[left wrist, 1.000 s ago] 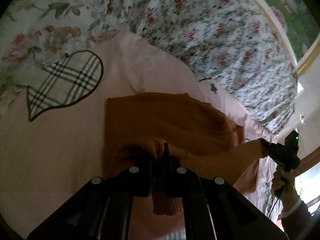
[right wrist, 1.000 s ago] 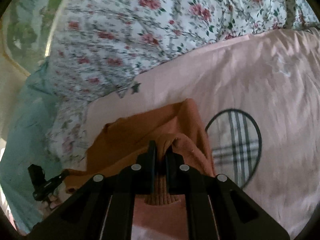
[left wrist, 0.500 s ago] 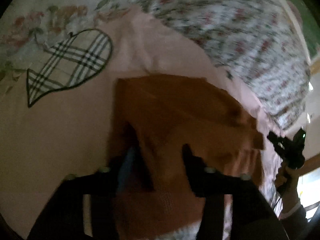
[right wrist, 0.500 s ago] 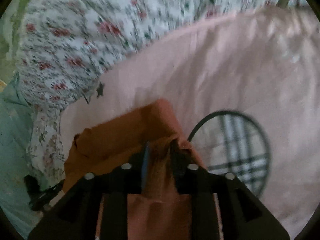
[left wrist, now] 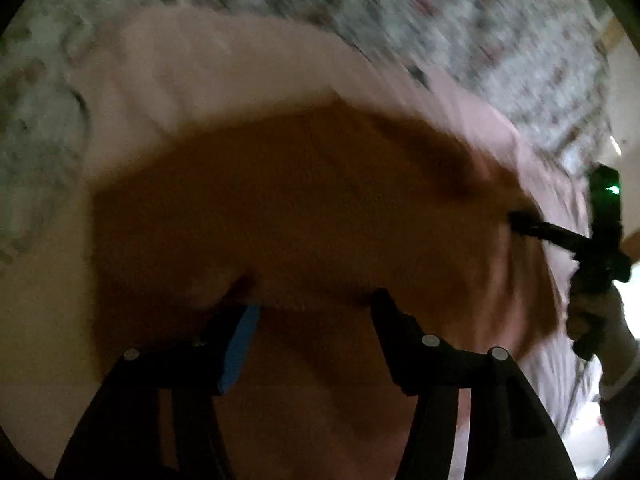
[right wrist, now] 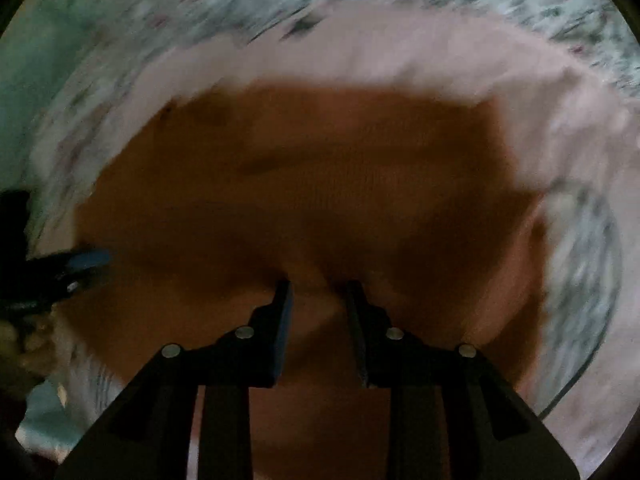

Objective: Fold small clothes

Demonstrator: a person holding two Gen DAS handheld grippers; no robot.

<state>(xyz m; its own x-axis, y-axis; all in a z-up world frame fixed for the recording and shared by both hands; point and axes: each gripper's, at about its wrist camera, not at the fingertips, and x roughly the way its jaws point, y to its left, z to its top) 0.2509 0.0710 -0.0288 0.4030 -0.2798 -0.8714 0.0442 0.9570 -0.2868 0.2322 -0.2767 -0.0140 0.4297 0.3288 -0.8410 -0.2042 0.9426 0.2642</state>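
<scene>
An orange knit garment (left wrist: 304,208) lies spread on a pink sheet (left wrist: 224,64); it also fills the right wrist view (right wrist: 320,184). My left gripper (left wrist: 312,296) is open, low over the garment's near edge, holding nothing. My right gripper (right wrist: 318,284) is open too, with garment cloth between the jaws but not pinched. Each view shows the other gripper at the garment's side: the right one (left wrist: 524,222) and the left one (right wrist: 92,262). Both views are blurred.
A floral quilt (left wrist: 460,20) lies behind the pink sheet. A plaid heart patch (right wrist: 580,248) on the sheet sits right of the garment. A teal cloth (right wrist: 44,64) is at the left in the right wrist view.
Both grippers held the garment's folded edge a second ago; both have opened and let it go. The garment now lies flat and both cameras have dropped closer to it.
</scene>
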